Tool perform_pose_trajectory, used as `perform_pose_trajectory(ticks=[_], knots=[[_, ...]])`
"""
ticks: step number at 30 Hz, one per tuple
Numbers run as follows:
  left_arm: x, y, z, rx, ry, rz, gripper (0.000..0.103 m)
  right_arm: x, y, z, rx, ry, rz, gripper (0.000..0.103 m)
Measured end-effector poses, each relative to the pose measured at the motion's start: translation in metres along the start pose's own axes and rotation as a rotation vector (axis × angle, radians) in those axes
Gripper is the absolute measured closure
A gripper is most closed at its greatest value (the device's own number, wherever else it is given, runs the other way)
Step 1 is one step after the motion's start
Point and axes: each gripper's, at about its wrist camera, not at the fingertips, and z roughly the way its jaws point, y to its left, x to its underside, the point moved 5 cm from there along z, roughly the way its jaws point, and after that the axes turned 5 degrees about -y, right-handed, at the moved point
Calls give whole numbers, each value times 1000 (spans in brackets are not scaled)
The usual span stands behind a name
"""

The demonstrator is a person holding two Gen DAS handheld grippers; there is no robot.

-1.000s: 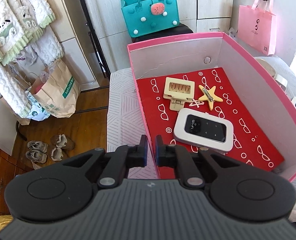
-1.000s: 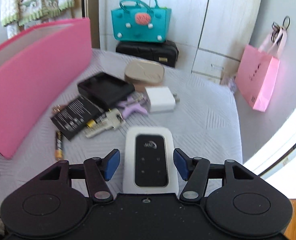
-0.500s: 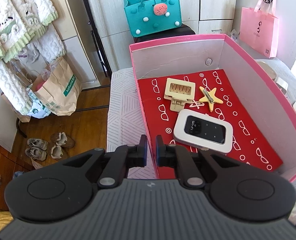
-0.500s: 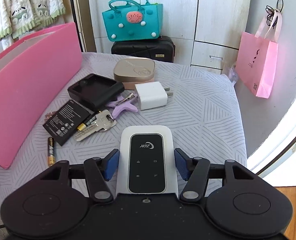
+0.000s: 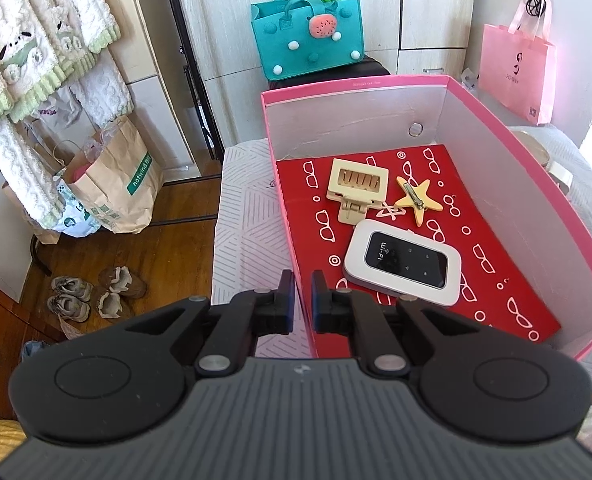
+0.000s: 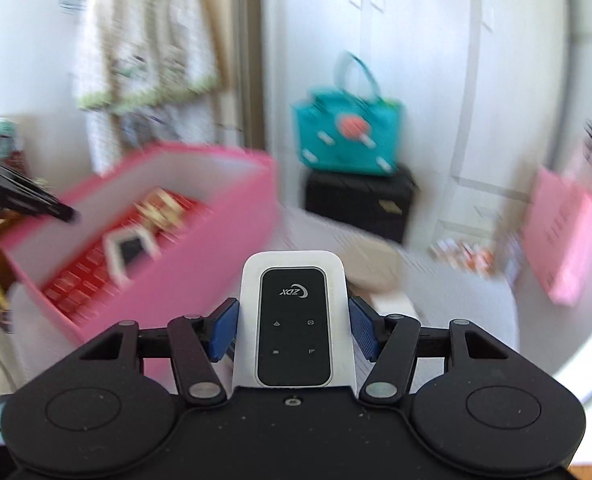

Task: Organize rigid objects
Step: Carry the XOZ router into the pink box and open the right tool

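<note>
The right gripper (image 6: pixel 293 330) is gripping a white pocket router with a black "XDZ" face (image 6: pixel 293 320); its blue pads (image 6: pixel 223 330) are pressing on the device's two long sides, so the jaws are standing moderately wide, clamped on it. The router is being held in the air, above and just right of the pink box (image 6: pixel 199 264), which looks blurred in this view.

The left gripper (image 5: pixel 302 296) is sitting at the near left corner of the pink box (image 5: pixel 556 200), its jaws drawn almost together with only a thin gap, straddling the box's left wall; whether the pads are actually pinching that wall cannot be told.

Inside the box, on a red liner printed with white glasses (image 5: pixel 496 280), three things are lying: a second white router marked "Wi-Fi" (image 5: pixel 403 262) nearest the gripper, a cream rectangular hair claw clip (image 5: pixel 358 188) beyond it, and a yellow star hair clip (image 5: pixel 418 200) just beside the claw clip. The box is resting on a surface covered with a pale patterned cloth (image 5: pixel 247 232).
</note>
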Motion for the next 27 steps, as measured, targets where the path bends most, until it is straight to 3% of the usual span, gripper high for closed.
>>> perform_pose_trajectory(ticks=[7, 10, 12, 16, 18, 23, 27], knots=[[0, 4, 0, 19, 2, -8, 96, -42, 45, 42, -182, -42, -36, 39], [0, 6, 0, 35, -5, -22, 96, -57, 64, 70, -145, -58, -126, 39], [1, 7, 0, 50, -16, -31, 96, -60, 76, 94, -113, -20, -214, 39], [6, 8, -1, 59, -40, -13, 95, -59, 92, 135, -196, 128, -311, 39], [6, 9, -1, 68, -38, -12, 95, -59, 100, 149, -179, 159, -368, 39], [5, 12, 0, 95, -38, -23, 94, -50, 112, 170, -131, 249, -515, 39], [6, 14, 0, 110, -44, -35, 94, -41, 110, 177, -139, 310, -537, 39]])
